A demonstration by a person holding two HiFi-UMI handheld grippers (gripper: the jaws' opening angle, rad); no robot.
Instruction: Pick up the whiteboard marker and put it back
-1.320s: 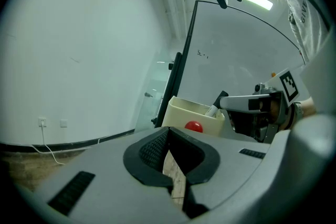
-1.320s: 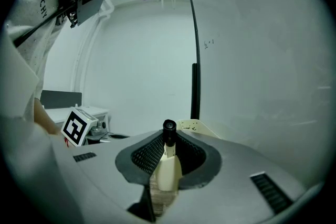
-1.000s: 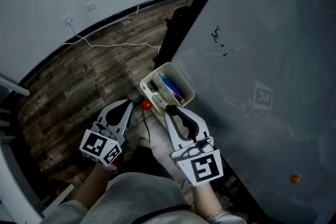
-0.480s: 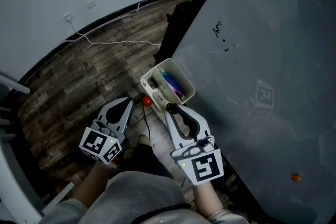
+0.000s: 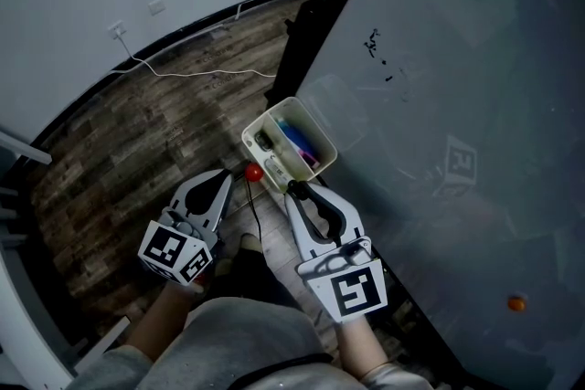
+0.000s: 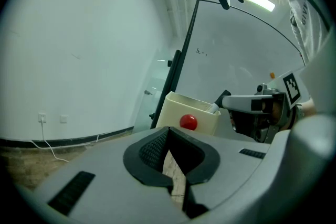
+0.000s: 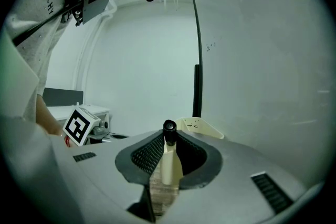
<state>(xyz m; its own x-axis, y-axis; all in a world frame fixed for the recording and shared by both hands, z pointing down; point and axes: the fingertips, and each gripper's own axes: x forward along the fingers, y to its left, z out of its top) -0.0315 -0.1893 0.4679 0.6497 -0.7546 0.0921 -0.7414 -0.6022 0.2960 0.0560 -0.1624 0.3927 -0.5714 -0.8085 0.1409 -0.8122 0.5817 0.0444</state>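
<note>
The step in hand looks like the return: the right gripper (image 5: 294, 191) is carrying the whiteboard marker (image 7: 169, 162) and is pointing it at the cream holder (image 5: 265, 117) that is hanging on the lower edge of the whiteboard (image 5: 457, 59). In the right gripper view its fingers are pressing on the marker's white barrel from both sides, with the black cap sticking out past the fingertips, roughly level and aimed forward. The holder's rim is showing just beyond the cap, a little to the right, so the marker is sitting just short of the opening rather than over it or inside it. From the head view the fingertips are lying right beside the holder's near wall, close to the red ball (image 5: 253, 171) on its side; whether anything is touching there I cannot tell. Other coloured pens (image 5: 297, 142) are already standing in the holder. The left gripper (image 5: 219, 182) is hanging beside the right one, over the wooden floor (image 5: 137, 151), with its fingers closed together on nothing and taking no part. As I judge it, the next move is asking for the cap to be brought over the rim, the barrel tipped down into a free gap among the pens, and only then the fingers opened.
</note>
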